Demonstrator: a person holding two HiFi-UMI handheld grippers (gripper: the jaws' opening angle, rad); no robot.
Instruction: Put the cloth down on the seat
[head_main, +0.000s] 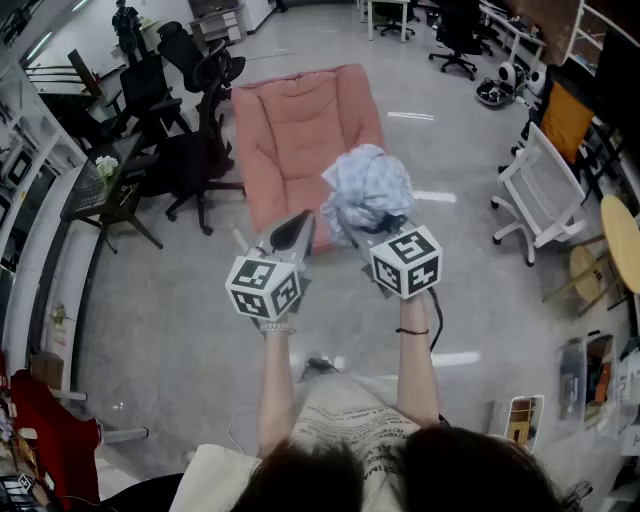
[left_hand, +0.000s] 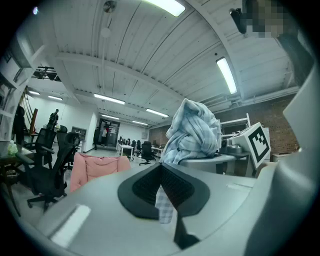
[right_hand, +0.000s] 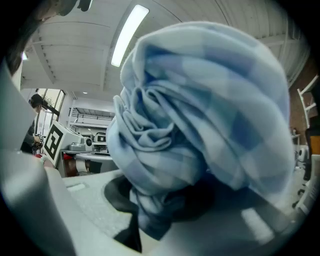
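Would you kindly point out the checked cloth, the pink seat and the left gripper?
checked cloth (head_main: 368, 188), head view, middle of the bundle.
pink seat (head_main: 300, 130), head view, bare cushion centre.
left gripper (left_hand: 161, 172), left gripper view, where its jaws meet.

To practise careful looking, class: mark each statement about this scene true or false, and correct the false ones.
1. The cloth is bunched up in the right tongs. True.
2. The cloth already lies on the pink seat. False: it is held in the air, off the seat.
3. The left tongs stand wide open. False: they are closed, with a scrap of checked cloth pinched between them.
4. In the head view, black office chairs stand left of the pink seat. True.
5. The cloth is plain red. False: it is pale blue and checked.
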